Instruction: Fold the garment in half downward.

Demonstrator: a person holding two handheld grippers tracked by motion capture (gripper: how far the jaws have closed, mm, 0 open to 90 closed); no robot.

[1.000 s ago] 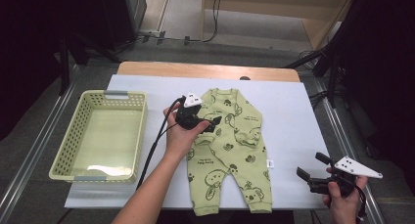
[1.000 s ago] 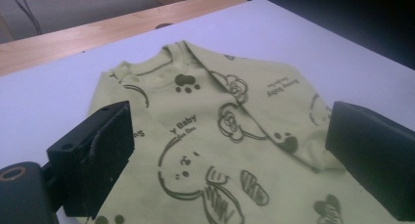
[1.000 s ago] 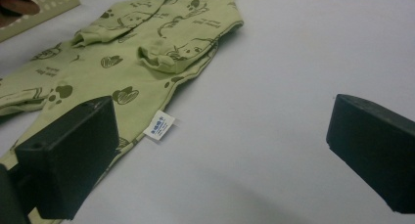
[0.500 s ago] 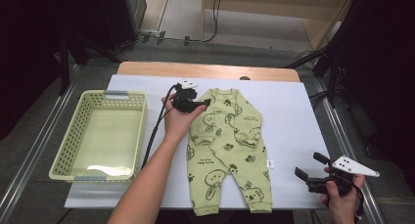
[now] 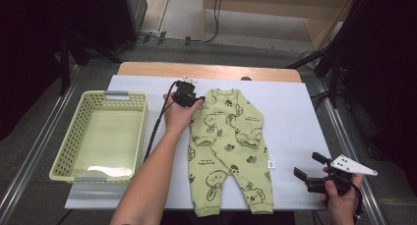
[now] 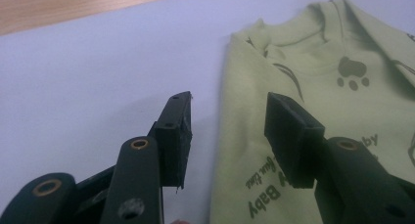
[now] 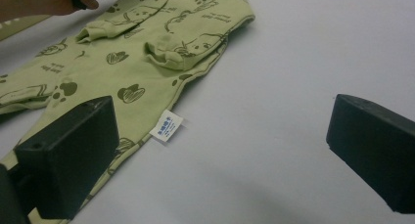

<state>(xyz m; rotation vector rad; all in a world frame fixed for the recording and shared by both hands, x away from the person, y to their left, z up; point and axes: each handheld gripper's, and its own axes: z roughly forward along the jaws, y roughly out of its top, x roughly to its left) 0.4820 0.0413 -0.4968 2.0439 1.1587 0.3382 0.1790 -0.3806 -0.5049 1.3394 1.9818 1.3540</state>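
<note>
A light green baby romper with dark cartoon prints lies flat on the white sheet, sleeves folded in across the chest. My left gripper is low at the romper's left shoulder, by the collar. In the left gripper view, its jaws have just been closing and stand half apart. One is over the sheet and the other over the fabric, with the shoulder edge between them and no pad pressing on it. My right gripper is wide open at the front right, near the romper's side label.
A pale green plastic basket stands on the left of the white sheet. A strip of wooden tabletop shows at the far edge. Metal rails run along both sides, with dark stands and cables beyond.
My left hand has moved from the romper's chest up and away to its left shoulder by the collar. The right gripper has stayed in place.
</note>
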